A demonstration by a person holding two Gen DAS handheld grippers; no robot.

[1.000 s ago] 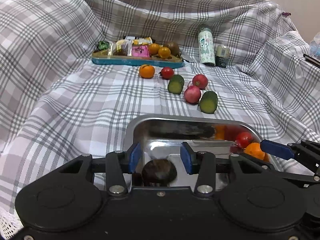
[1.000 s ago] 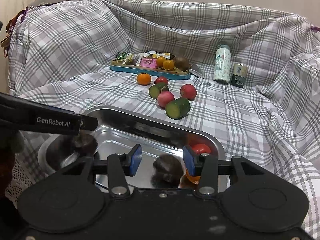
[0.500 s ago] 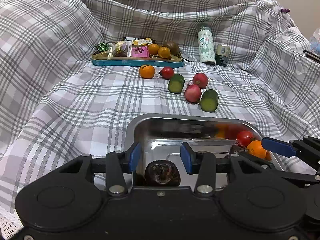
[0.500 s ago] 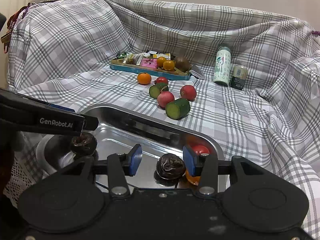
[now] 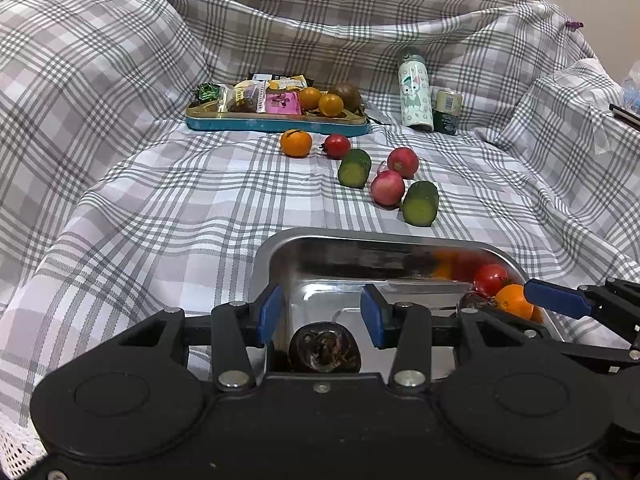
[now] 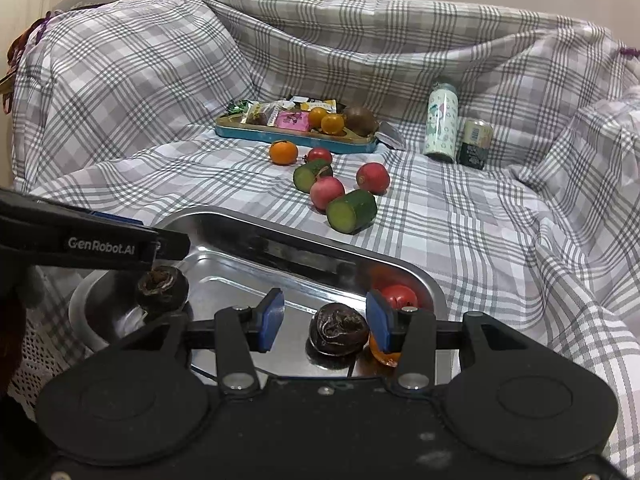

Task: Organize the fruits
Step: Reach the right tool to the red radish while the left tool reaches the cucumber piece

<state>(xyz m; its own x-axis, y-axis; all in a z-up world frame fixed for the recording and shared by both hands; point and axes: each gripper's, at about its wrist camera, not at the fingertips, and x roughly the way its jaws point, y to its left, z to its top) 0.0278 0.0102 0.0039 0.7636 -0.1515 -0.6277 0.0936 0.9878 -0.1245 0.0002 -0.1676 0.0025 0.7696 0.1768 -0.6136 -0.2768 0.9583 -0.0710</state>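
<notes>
Fruits sit split between two places: a red tomato [image 6: 398, 296], an orange [image 5: 514, 301] and two dark wrinkled fruits [image 6: 338, 330] lie in the steel tray [image 6: 280, 236], while others wait loose on the checked cloth [image 6: 460, 220] beyond. Both the left gripper [image 5: 322, 314] and right gripper [image 6: 326, 318] hang wide open over the tray, gripping nothing; each dark fruit apparently rests on the tray floor beneath its jaws, though the housing hides the contact.
</notes>
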